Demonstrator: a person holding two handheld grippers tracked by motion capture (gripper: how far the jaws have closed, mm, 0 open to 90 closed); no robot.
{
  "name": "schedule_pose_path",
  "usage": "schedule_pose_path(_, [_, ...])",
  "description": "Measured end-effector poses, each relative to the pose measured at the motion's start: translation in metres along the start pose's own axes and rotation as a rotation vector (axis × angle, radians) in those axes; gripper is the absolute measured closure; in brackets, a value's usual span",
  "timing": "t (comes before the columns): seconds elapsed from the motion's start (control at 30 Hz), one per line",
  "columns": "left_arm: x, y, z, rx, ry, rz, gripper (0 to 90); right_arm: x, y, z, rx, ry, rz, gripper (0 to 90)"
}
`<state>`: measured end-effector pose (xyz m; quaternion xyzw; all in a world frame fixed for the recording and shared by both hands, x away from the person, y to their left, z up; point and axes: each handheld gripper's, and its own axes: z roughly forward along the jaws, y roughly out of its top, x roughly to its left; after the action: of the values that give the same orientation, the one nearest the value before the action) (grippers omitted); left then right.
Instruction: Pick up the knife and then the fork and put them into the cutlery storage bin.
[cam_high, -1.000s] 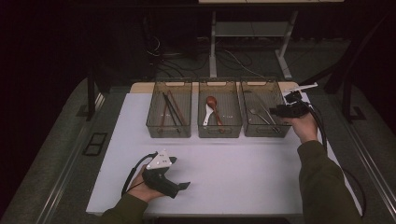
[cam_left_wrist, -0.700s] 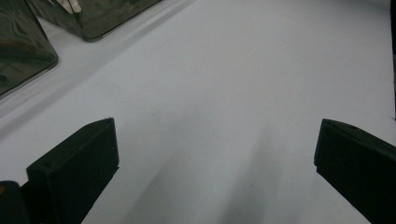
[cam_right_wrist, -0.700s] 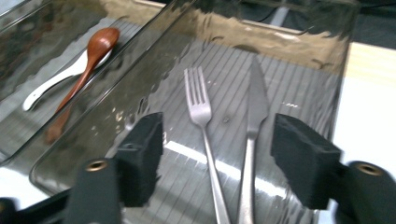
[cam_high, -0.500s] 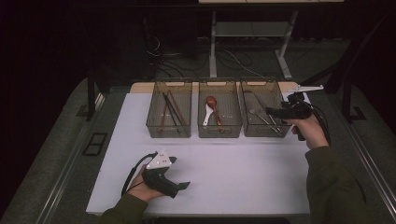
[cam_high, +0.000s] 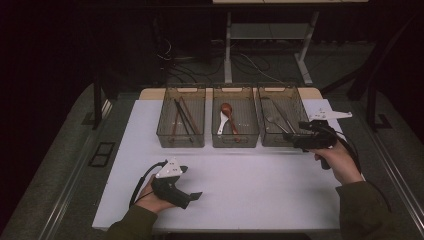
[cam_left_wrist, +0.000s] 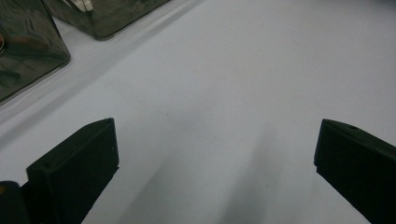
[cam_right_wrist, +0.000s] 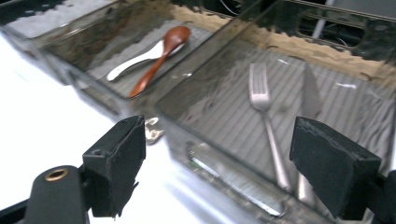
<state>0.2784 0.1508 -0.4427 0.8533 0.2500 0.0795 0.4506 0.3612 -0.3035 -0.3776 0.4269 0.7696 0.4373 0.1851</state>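
Three clear bins stand in a row at the back of the white table (cam_high: 250, 185). The right bin (cam_high: 295, 102) holds a metal fork (cam_right_wrist: 264, 107) and a knife (cam_right_wrist: 310, 88). In the middle bin (cam_high: 216, 117) lie a wooden spoon (cam_right_wrist: 161, 53) and a white spoon (cam_right_wrist: 135, 58). Dark chopsticks (cam_high: 182, 117) are in the left bin. My right gripper (cam_high: 294, 141) (cam_right_wrist: 224, 154) is open at the right bin's near right corner, jaws pointing over its front wall towards the fork. My left gripper (cam_high: 192, 196) (cam_left_wrist: 215, 154) rests open on the bare table, holding nothing.
Two bin corners (cam_left_wrist: 28, 51) show at the upper left of the left gripper view. Table legs and cables (cam_high: 230, 60) stand on the dark floor beyond the table. A grey mat (cam_high: 65, 165) borders the white surface on the left.
My right gripper has drawn back from beside the right bin to its near corner, towards the person. The left gripper has stayed still.
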Motion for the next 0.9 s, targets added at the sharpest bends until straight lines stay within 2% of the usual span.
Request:
schedule_pose_path(0.17, [0.006, -0.001, -0.004, -0.02, 0.015, -0.011, 0.0, 0.013, -0.012, -0.007, -0.024, 0.041, -0.008, 18.6])
schedule_pose_path(0.43, [0.001, -0.002, -0.007, -0.017, 0.026, -0.002, 0.0, 0.035, -0.037, -0.012, -0.035, 0.086, -0.063, 18.6])
schedule_pose_path(0.53, [0.001, -0.002, -0.007, -0.015, 0.026, -0.004, 0.0, 0.042, -0.048, -0.014, -0.037, 0.103, -0.065, 18.6])
schedule_pose_path(0.73, [0.0, -0.002, -0.007, -0.015, 0.024, -0.001, 0.0, 0.048, -0.066, -0.017, -0.031, 0.117, -0.08, 18.6])
schedule_pose_path(0.9, [0.0, -0.002, -0.007, -0.016, 0.021, -0.001, 0.0, 0.049, -0.079, -0.021, -0.031, 0.131, -0.059, 18.6])
